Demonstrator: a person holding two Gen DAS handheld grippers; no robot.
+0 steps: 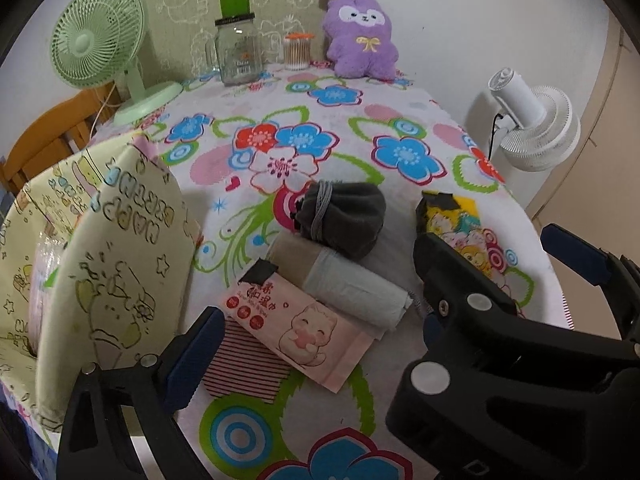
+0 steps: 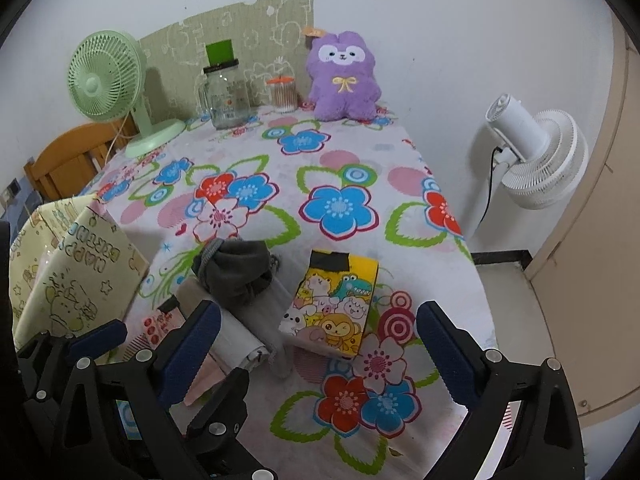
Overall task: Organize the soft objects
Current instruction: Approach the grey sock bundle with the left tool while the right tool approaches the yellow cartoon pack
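Note:
On the flowered tablecloth lie a dark grey rolled sock bundle point(image 1: 340, 216) point(image 2: 236, 272), a pale grey-and-beige rolled cloth point(image 1: 352, 284) point(image 2: 244, 340), a pink wet-wipes pack point(image 1: 300, 328) point(image 2: 160, 324) and a yellow cartoon sock pack point(image 1: 468, 236) point(image 2: 332, 308). A pale yellow cartoon fabric bag point(image 1: 100, 264) point(image 2: 72, 268) stands open at the left. My left gripper point(image 1: 320, 344) is open above the wipes pack. My right gripper point(image 2: 320, 356) is open just in front of the yellow pack. A purple plush point(image 1: 360, 40) point(image 2: 344, 76) sits at the far edge.
A green desk fan point(image 1: 100, 48) point(image 2: 108, 84), a glass jar point(image 1: 236, 52) point(image 2: 224, 96) and a cotton-swab tub point(image 1: 297, 51) point(image 2: 282, 94) stand along the back. A white floor fan point(image 1: 532, 124) point(image 2: 536, 156) stands off the table's right edge. A wooden chair point(image 1: 52, 132) is at left.

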